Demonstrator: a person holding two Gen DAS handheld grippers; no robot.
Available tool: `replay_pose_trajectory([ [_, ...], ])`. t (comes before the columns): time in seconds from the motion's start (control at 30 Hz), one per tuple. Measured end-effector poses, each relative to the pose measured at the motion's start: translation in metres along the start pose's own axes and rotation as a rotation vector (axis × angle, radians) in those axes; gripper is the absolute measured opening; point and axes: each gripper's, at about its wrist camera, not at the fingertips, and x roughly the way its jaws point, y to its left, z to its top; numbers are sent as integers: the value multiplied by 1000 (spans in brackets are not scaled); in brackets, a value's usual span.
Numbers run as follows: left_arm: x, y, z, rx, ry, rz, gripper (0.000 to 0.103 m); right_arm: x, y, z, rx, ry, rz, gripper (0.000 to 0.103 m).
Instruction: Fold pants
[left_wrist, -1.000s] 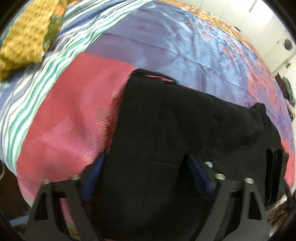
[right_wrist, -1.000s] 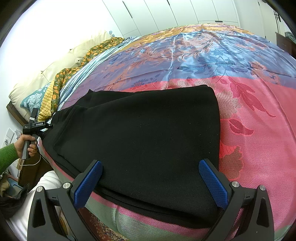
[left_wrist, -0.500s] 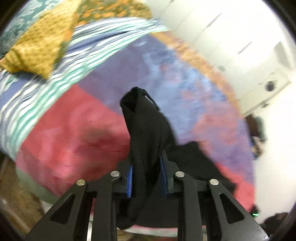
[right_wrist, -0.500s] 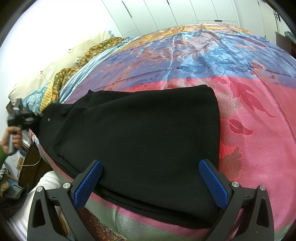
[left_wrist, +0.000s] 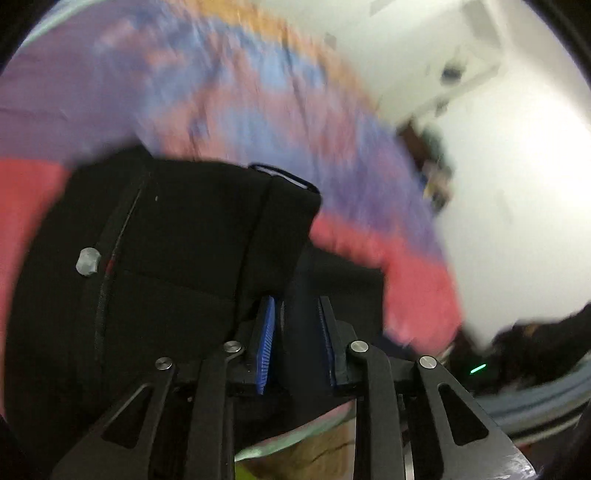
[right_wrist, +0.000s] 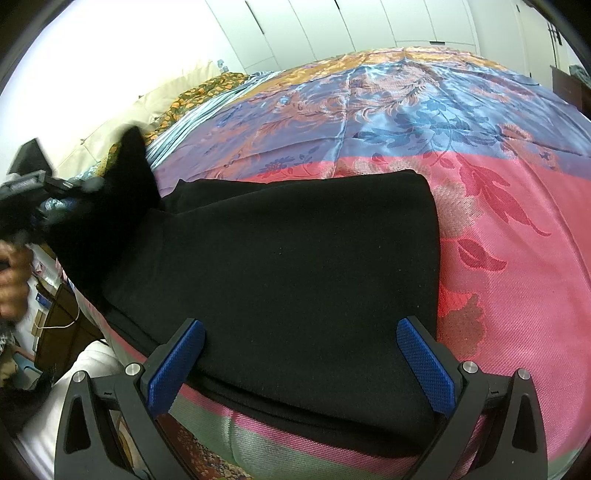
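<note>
Black pants (right_wrist: 295, 266) lie across the near edge of the bed. My left gripper (left_wrist: 295, 325) is shut on the pants' waistband end (left_wrist: 207, 236), with black cloth pinched between its blue pads and lifted off the bed; a grey button (left_wrist: 87, 261) shows on the cloth. In the right wrist view the left gripper (right_wrist: 44, 184) holds that end raised at the far left. My right gripper (right_wrist: 301, 354) is open and empty, its blue pads (right_wrist: 424, 365) spread over the pants' near edge.
The bed has a satin cover of pink, blue and orange panels (right_wrist: 406, 110). Pillows (right_wrist: 177, 92) lie at the head on the left. White cupboards (right_wrist: 369, 22) stand behind. A wooden nightstand (right_wrist: 62, 321) is beside the bed.
My left gripper closed on the waistband end, lifted it off the bed and is swinging it to the right; its view is blurred. My right gripper has stayed open and still.
</note>
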Motion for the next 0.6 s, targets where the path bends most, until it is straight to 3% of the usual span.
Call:
replay_pose_trajectory([
  [0.07, 12, -16, -5, 44, 41, 24, 24, 0, 0, 0, -4, 0, -1, 103],
  [0.17, -14, -38, -4, 131, -8, -2, 47, -1, 1, -1, -7, -2, -2, 103],
  [0.23, -52, -45, 1, 176, -92, 7, 65, -1, 1, -1, -7, -1, -1, 103],
  [0.3, -87, -41, 8, 195, -192, 38, 70, -1, 0, -1, -5, 1, 0, 103],
  [0.4, -123, -12, 15, 156, -320, 134, 71, -1, 1, -2, -6, 0, 0, 103],
  [0.47, -128, 19, 14, 78, -356, 243, 68, -1, 1, -2, -5, 0, -1, 103],
  [0.53, -117, 37, 9, 58, -331, 333, 62, -1, 1, -2, -6, -1, -3, 103],
  [0.6, -87, 37, -2, 111, -263, 402, 60, -1, 2, -2, -7, -3, -6, 103],
])
